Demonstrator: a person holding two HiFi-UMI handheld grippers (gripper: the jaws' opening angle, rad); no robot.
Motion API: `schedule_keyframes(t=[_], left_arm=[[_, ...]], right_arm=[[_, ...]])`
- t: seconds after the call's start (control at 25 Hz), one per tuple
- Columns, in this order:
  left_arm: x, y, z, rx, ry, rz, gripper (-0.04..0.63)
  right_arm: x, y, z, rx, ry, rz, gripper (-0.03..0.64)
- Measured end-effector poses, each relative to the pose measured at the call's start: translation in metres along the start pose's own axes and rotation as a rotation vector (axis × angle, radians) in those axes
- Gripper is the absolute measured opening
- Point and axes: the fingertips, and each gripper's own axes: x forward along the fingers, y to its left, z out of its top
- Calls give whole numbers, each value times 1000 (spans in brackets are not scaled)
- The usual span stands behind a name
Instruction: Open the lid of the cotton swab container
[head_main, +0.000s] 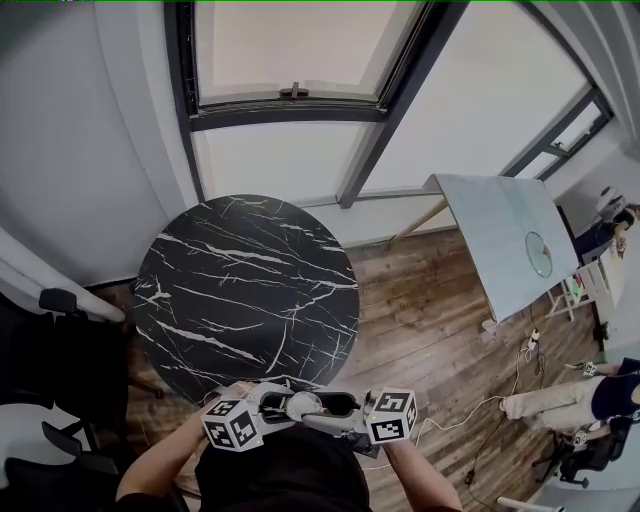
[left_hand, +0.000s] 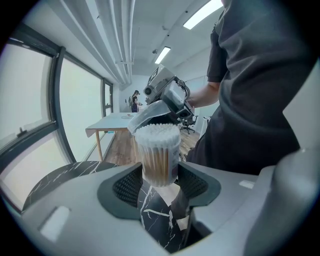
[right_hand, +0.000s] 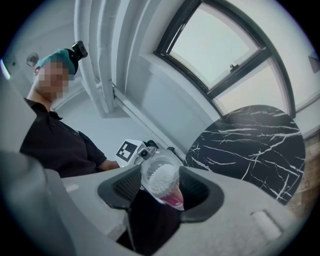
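1 clear cotton swab container (left_hand: 159, 160) is held upright between the jaws of the left gripper (left_hand: 160, 184), with the pads pressed on its lower body from both sides at a fairly wide setting. It is packed tight with cotton swabs (left_hand: 157, 132), too many to be counted, and their white tips are exposed at the top, just beyond the jaws. 1 translucent lid (left_hand: 144, 116) is seen raised and tilted at the far edge of the swab tips; it is clamped between the jaws of the right gripper (right_hand: 161, 187), also set fairly wide, and the white tips are seen through the lid (right_hand: 150, 167) in the right gripper view. The 2 grippers are pointed toward each other, jaws nearly meeting, with the container between them. In the head view both are held low and close to the person's torso, 1 marker cube (head_main: 232, 425) to the left and 1 (head_main: 392, 415) to the right. 1 round black marble table (head_main: 250, 290) lies just ahead of the grippers.
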Motion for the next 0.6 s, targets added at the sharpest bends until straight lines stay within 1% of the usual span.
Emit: schedule_keyframes(t=[0.12, 0.4, 0.6], left_arm=[[0, -1, -1, 16, 3, -3, 230], [2, -1, -5, 41, 7, -16, 230], [2, 0, -5, 49, 0, -23, 230]], right_arm=[[-1, 0, 2, 63, -9, 20, 238], [-4, -5, 8, 249, -39, 77, 241], [-4, -6, 13, 318, -42, 91, 241]])
